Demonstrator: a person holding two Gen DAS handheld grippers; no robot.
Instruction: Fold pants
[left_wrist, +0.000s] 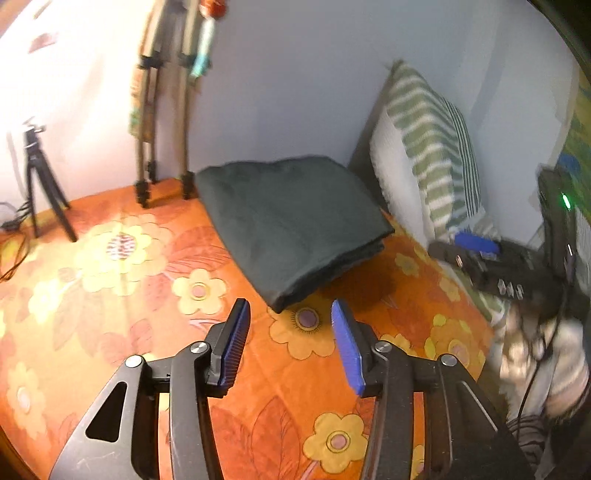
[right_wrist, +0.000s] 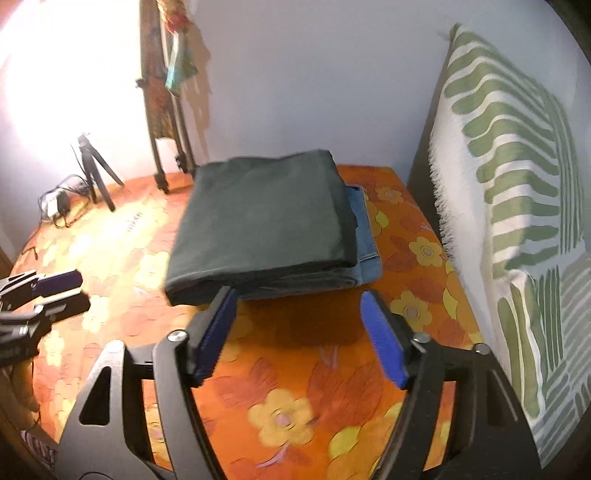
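Observation:
Dark green pants (left_wrist: 291, 221) lie folded in a thick rectangle on the orange flowered bedspread (left_wrist: 122, 288). In the right wrist view the same pants (right_wrist: 266, 218) rest on top of folded blue jeans (right_wrist: 365, 240). My left gripper (left_wrist: 290, 345) is open and empty, just short of the near corner of the pants. My right gripper (right_wrist: 299, 338) is open and empty, just short of the stack's near edge. The left gripper also shows at the left edge of the right wrist view (right_wrist: 55, 291), and the right gripper shows at the right of the left wrist view (left_wrist: 480, 254).
A green striped pillow (right_wrist: 517, 177) leans on the wall to the right. A small black tripod (left_wrist: 40, 192) with cables and a taller folding stand (left_wrist: 162, 122) stand at the back of the bed. A pale wall runs behind.

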